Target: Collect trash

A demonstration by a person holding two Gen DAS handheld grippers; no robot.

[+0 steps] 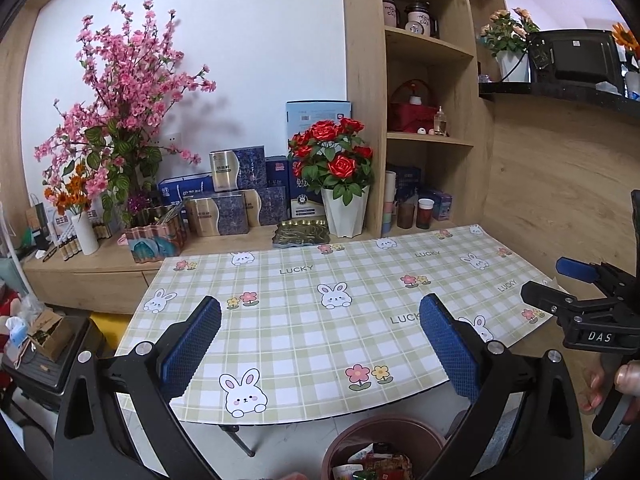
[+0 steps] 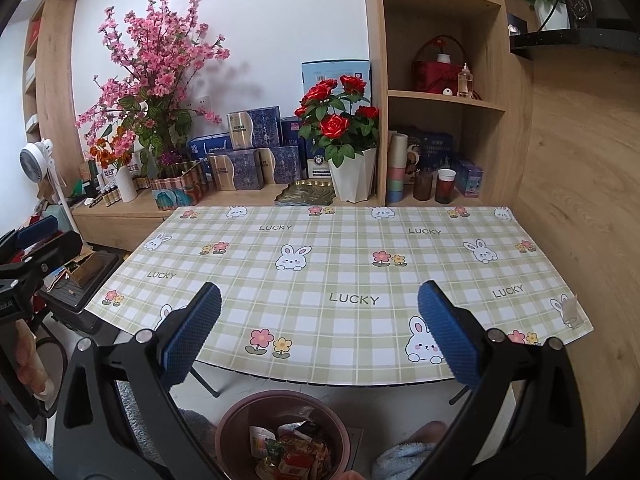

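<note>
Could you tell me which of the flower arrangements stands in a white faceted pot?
The red roses; the pink blossoms rise from a scalloped painted planter.

Green-and-white checked tablecloth (image 2: 320, 280) (bunnies, flowers), blue-padded fingers (image 2: 192, 336), brownish-pink bin (image 2: 236, 420), red roses (image 2: 340, 116)

Both wrist cameras looked forward and slightly down across the green-checked rabbit-print tablecloth (image 1: 304, 312) (image 2: 340, 272) toward the shelved wall, sharing it; the left view probably sat nearer.
</note>
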